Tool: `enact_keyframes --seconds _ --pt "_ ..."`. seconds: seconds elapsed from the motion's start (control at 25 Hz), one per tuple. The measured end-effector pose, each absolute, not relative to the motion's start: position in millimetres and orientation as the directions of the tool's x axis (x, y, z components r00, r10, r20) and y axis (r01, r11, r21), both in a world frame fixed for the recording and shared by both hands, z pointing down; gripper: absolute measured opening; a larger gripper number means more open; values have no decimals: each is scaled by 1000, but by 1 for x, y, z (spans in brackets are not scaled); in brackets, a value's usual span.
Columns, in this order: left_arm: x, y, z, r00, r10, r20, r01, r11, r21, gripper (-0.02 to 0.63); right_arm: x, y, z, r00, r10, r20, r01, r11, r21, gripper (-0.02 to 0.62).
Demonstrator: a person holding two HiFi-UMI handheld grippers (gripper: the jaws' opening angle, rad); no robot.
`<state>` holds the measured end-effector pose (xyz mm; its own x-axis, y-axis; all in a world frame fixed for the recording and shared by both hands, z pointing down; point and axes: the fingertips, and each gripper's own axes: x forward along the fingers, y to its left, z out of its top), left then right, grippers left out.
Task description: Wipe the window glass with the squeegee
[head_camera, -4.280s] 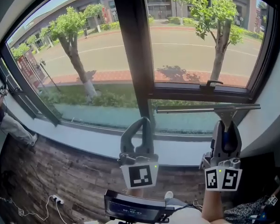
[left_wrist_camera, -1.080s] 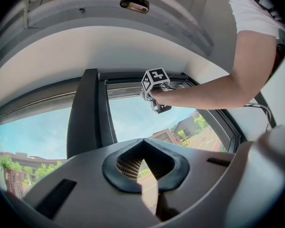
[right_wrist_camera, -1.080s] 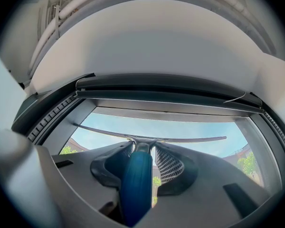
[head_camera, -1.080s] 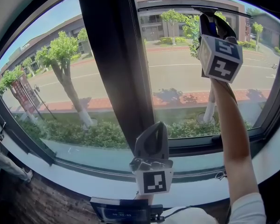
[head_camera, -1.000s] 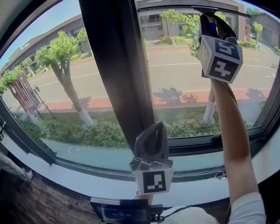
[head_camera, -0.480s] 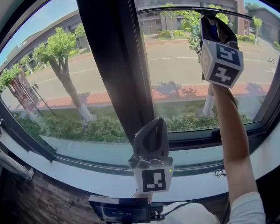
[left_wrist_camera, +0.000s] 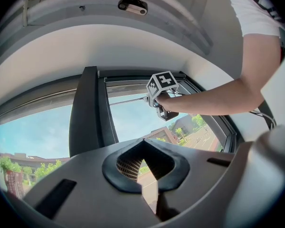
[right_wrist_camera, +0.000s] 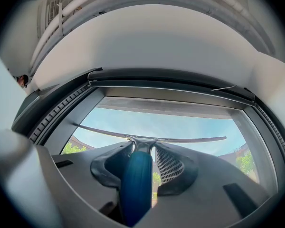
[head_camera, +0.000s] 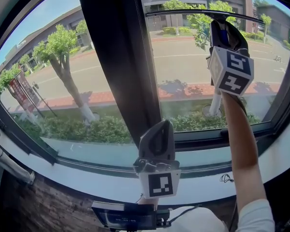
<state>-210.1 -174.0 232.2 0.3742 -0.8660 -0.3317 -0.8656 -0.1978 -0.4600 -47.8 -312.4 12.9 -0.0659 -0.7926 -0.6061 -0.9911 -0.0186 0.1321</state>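
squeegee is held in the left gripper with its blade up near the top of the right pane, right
Wrong gripper: the right gripper holds the squeegee, jaws shut on its blue handle, as the right gripper view shows. The blade is up near the top of the right pane.

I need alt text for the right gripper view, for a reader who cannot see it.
The right tool is shut on the blue handle of a squeegee, whose long blade lies across the upper window glass; blue sky shows beyond.
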Motion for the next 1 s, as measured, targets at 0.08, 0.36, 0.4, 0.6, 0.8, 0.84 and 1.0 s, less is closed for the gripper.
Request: enact_keyframes --seconds 0.08,0.36,0.4,0.6,0.8,0.84,1.0 --pt "-210 -175 233 370 -869 -328 -862 -189 -471 2 -47 -313 17 -65 -795 -603 -991 -19 131 146" --pt "-209 -180 239 374 -873 -314 -864 -205 -459 2 -47 -313 34 -59 -808 -586 -993 -11 116 146" --pt "-209 -181 240 375 -873 -311 -864 -208 -459 2 -48 -313 37 -61 -810 -583 -993 -9 117 146" --pt "-202 -185 242 379 -878 -292 -866 -225 -447 2 -47 -314 46 -75 -817 -572 -992 1 128 146" --pt "-205 -185 247 377 -882 -283 -867 -229 -442 2 -54 -310 60 -82 -824 -561 -991 6 136 146" --pt "-204 -187 249 377 -882 -282 -868 -230 -440 2 -53 -310 64 -83 -825 -558 -990 6 138 146" --pt "-195 -194 252 378 -883 -280 -873 -239 -426 2 -48 -313 76 -83 -832 -548 -991 11 134 146"
